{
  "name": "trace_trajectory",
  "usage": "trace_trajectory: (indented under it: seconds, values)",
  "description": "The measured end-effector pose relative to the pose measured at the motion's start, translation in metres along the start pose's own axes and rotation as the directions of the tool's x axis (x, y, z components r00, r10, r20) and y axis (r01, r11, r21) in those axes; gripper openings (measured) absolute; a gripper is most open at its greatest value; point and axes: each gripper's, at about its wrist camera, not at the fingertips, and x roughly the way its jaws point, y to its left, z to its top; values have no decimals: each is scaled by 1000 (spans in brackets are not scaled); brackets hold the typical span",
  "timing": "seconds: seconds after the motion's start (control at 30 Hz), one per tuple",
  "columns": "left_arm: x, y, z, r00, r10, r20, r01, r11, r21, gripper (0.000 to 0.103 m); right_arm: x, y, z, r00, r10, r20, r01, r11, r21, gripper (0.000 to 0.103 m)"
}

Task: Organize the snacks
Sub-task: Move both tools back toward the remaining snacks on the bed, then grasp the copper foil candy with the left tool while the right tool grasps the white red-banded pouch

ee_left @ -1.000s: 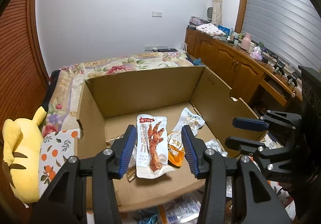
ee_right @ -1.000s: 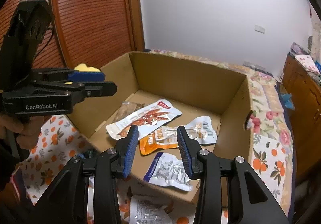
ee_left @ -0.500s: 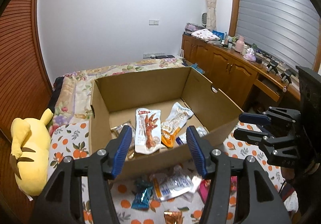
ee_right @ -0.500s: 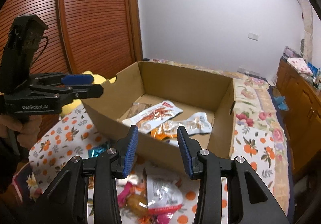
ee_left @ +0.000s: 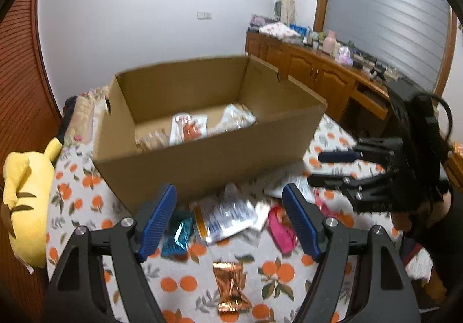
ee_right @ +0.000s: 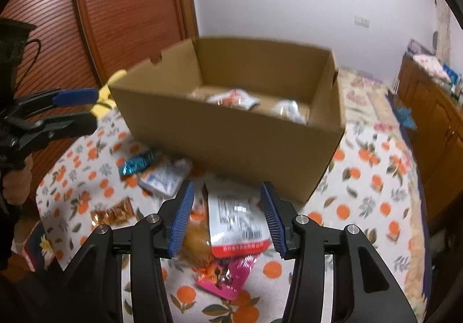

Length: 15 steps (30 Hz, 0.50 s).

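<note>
An open cardboard box (ee_left: pixel 202 161) (ee_right: pixel 231 138) stands on the orange-print bedspread with several snack packets inside (ee_left: pixel 188 129). Loose snacks lie in front of it: a white packet (ee_left: pixel 228 217), a teal packet (ee_left: pixel 178 236), a pink packet (ee_left: pixel 279 229) and a copper packet (ee_left: pixel 231 289). My left gripper (ee_left: pixel 228 224) is open and empty above them. My right gripper (ee_right: pixel 227 220) is open and empty above a white-and-red packet (ee_right: pixel 235 221), with a pink packet (ee_right: pixel 227 275) below it. A teal packet (ee_right: pixel 136 165) and an orange packet (ee_right: pixel 113 213) lie to the left.
A yellow plush toy (ee_left: pixel 26 198) lies at the left of the bed. A wooden cabinet (ee_left: pixel 318 77) with clutter runs along the right wall. A slatted wooden door (ee_right: pixel 124 5) stands behind the box. The right gripper shows in the left wrist view (ee_left: pixel 335 166).
Both grippers have pulled back and down from over the box. The loose snacks in front of the box have come into view beneath them.
</note>
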Motion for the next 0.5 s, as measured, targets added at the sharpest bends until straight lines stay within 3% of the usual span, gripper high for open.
trace_trajectory:
  seconds: [0.5]
  values:
    - [26,-6,-72,988,-8,-153,4,1000,-29,75,44,-12,-17,992,17,-122,-12,999,43,57]
